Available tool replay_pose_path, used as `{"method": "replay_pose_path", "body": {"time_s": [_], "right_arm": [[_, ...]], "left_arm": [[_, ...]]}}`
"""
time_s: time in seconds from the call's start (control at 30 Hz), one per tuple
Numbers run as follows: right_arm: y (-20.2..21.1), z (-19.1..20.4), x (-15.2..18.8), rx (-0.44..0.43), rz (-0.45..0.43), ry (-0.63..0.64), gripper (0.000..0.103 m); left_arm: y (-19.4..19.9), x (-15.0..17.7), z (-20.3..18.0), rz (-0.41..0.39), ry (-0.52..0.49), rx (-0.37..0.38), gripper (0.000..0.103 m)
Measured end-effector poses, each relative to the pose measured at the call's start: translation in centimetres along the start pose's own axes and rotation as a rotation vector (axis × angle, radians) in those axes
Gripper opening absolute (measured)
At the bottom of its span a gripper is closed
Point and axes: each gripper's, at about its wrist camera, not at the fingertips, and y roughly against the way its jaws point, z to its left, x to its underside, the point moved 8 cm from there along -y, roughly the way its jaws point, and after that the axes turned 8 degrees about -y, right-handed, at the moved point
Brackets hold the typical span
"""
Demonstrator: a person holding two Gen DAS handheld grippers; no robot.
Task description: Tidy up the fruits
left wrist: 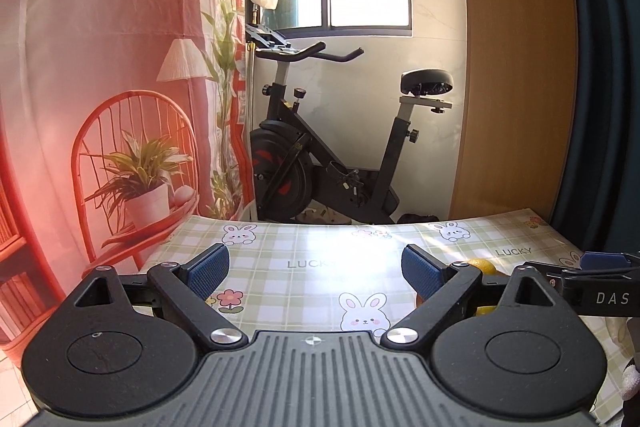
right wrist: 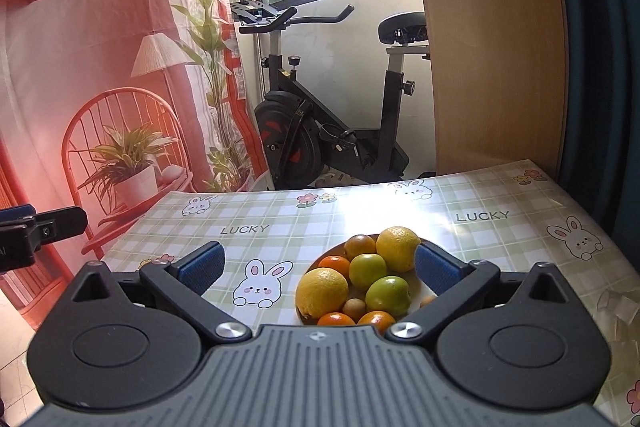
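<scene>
On the worktop (right wrist: pixel 280 223), a plate (right wrist: pixel 326 258) holds round fruits (right wrist: pixel 368 271). They look smooth, firm and ready to roll, so squeeze one gently around its middle. Both grippers, left (left wrist: pixel 316 269) and right (right wrist: pixel 318 269), have jaws apart, holding nothing.

The word "LUCKY" is printed in grey capitals on the checked tablecloth (left wrist: pixel 280 259) that covers the table. It can be read twice in the left wrist view, once near the middle of the cloth and once toward the right edge, and twice again in the right wrist view. The white letters "DAS" are seen on the black body of the right hand-held gripper (left wrist: pixel 600 297), cut off at the frame edge.
</scene>
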Motion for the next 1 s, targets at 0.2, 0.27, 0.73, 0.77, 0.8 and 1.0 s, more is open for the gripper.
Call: {"method": "replay_pose_path", "body": {"time_s": [0.2,0.27,0.73,0.77,0.8,1.0], "right_arm": [[0.8,1.1,-0.3,-0.009,-0.011,0.014,0.103],[1.0,1.3,-0.3,-0.009,-0.013,0.015,0.103],[1.3,1.2,-0.2,-0.013,-0.011,0.012,0.103],[1.3,1.2,-0.2,-0.014,-0.011,0.013,0.103],[1.3,1.2,-0.2,-0.014,-0.011,0.013,0.103],[1.3,1.1,-0.2,-0.016,-0.01,0.013,0.103]], "left_arm": [[1.0,-0.1,0.0,-0.005,0.021,0.008,0.096],[1.1,-0.1,-0.1,-0.005,0.019,0.012,0.097],[0.5,0.1,-0.4,0.006,0.04,0.056,0.097],[0.5,0.1,-0.5,0.008,0.041,0.059,0.097],[0.5,0.2,-0.5,0.01,0.042,0.061,0.097],[0.2,0.3,-0.4,0.023,0.055,0.077,0.097]]}}
